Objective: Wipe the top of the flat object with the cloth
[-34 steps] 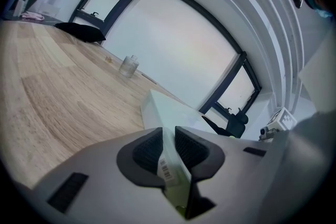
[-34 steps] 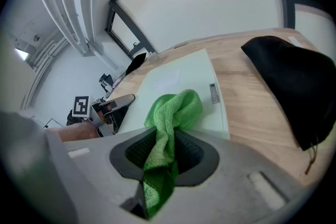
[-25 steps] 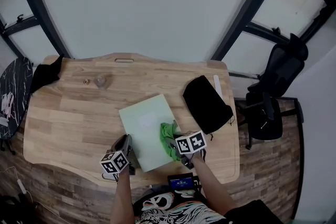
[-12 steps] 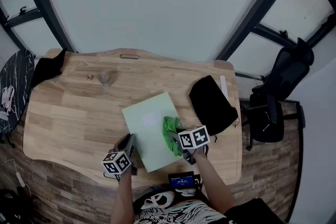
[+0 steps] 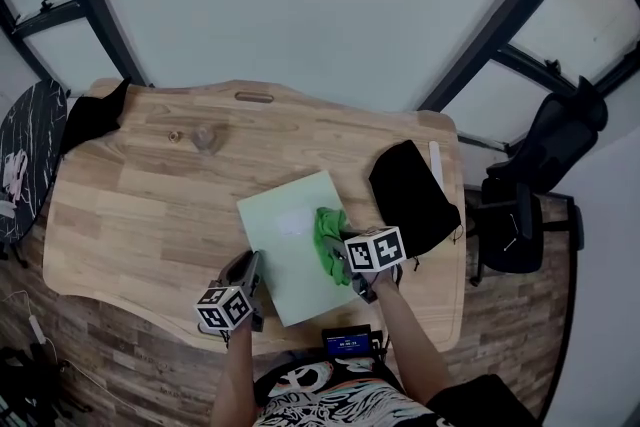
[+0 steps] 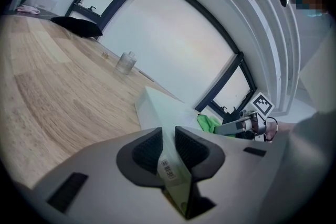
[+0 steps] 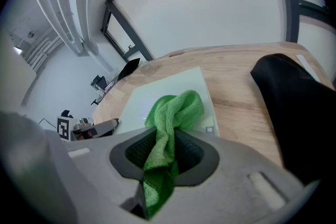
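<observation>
Right now my left gripper [image 6: 168, 147] is clamped on the near left edge of the pale green board [image 5: 285, 235], which lies toward the near right of the wooden table [image 5: 130, 205]; I judge that grip is there to stop the board sliding. My right gripper [image 7: 164, 152] pinches the green cloth [image 7: 176, 110], whose loose bunch rests on the board's right half, placed for wiping.
</observation>
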A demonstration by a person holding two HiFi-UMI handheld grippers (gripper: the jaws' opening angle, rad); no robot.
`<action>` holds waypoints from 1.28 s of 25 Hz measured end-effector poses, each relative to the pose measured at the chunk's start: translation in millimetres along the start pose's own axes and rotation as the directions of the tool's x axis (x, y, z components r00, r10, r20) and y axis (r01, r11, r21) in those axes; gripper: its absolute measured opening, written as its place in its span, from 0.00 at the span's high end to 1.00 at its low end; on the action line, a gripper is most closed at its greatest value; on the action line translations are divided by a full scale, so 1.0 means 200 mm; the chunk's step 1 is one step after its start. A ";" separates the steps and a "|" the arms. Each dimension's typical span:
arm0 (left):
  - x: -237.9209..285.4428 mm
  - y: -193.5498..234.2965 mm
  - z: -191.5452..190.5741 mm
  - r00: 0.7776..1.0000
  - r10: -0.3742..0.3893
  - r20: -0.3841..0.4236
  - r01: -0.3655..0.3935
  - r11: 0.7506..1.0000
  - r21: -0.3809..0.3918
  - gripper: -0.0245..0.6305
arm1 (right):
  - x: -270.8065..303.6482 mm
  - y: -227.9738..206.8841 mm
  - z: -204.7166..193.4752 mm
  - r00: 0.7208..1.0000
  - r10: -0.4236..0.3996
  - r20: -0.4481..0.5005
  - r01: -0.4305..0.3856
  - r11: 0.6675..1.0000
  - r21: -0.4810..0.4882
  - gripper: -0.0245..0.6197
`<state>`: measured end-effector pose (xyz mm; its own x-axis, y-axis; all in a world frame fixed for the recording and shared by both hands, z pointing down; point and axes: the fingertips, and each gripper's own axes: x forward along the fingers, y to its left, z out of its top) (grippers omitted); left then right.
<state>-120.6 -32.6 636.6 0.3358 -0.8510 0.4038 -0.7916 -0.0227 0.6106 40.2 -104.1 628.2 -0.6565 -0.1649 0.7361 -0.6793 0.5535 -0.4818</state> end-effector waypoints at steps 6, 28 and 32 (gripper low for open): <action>0.00 -0.01 0.00 1.000 0.004 -0.005 -0.004 1.000 0.025 0.85 | 0.03 -0.02 0.08 1.000 0.004 0.011 -0.003 1.000 -0.029 0.82; 0.00 -0.02 0.00 1.000 -0.007 -0.020 0.008 0.999 0.036 0.85 | 0.08 -0.08 0.29 0.999 -0.038 0.036 0.042 0.993 -0.111 0.82; 0.00 -0.03 0.00 1.000 -0.012 -0.028 0.014 0.999 0.041 0.84 | 0.09 -0.10 0.33 0.998 -0.054 0.044 0.059 0.992 -0.116 0.82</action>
<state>-116.4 -31.4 633.6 0.3597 -0.8357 0.4149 -0.8071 -0.0556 0.5877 20.6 -170.9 619.2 -0.6330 -0.2306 0.7391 -0.6740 0.6337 -0.3796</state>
